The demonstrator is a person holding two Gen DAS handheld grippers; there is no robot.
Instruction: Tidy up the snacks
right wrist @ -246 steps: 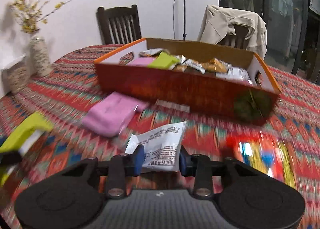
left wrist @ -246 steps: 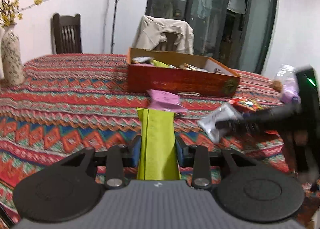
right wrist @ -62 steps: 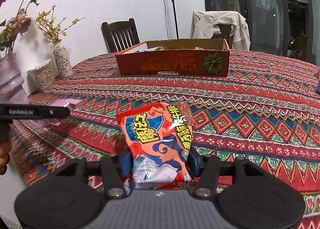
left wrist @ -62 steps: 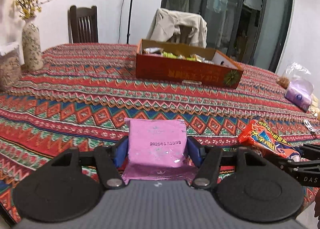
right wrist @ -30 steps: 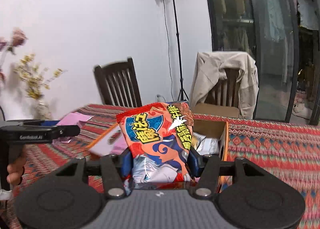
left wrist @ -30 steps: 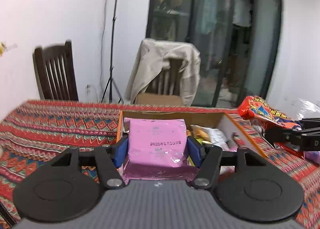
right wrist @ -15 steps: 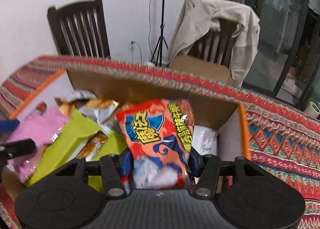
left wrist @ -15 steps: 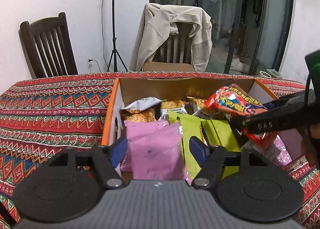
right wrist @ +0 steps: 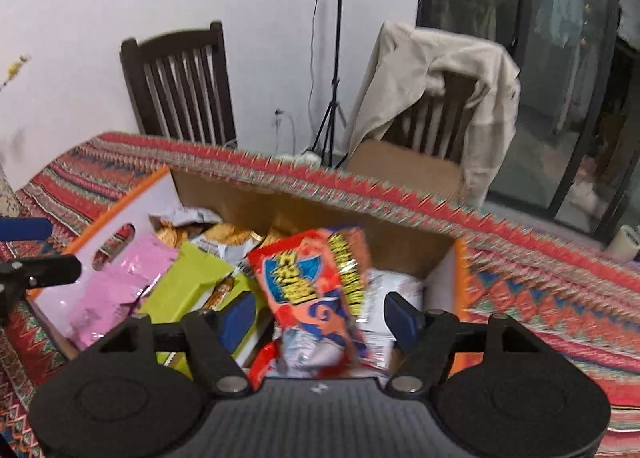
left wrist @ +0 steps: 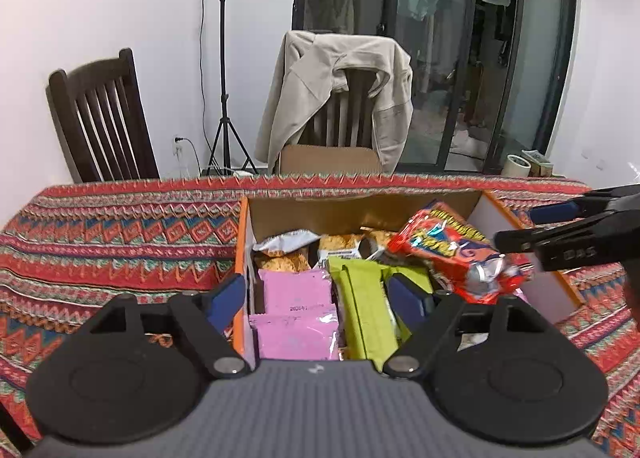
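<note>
An orange cardboard box (left wrist: 240,242) (right wrist: 132,194) on the patterned tablecloth holds several snack packets. My left gripper (left wrist: 320,294) (right wrist: 32,250) hangs over its near left corner. Its jaws are opening and stand clear of the pink packet (left wrist: 296,334) (right wrist: 120,282), which lies in the box beside green packets (left wrist: 364,298) (right wrist: 192,282). My right gripper (right wrist: 320,316) (left wrist: 532,226) is over the box's right half with its jaws opening. The red snack bag (right wrist: 316,290) (left wrist: 452,254) sits loose and blurred between them, touching neither pad, tilted onto the other packets.
Beyond the table's far edge stand a dark wooden chair (left wrist: 100,122), a chair draped with a beige jacket (left wrist: 340,94) and a light-stand tripod (left wrist: 222,98). Glass doors (left wrist: 500,58) fill the back right. A hand shows at the right edge (left wrist: 632,294).
Both pairs of jaws have spread apart. The pink packet left the left pads and settled in the box. The red bag came free of the right pads and tipped down into the box.
</note>
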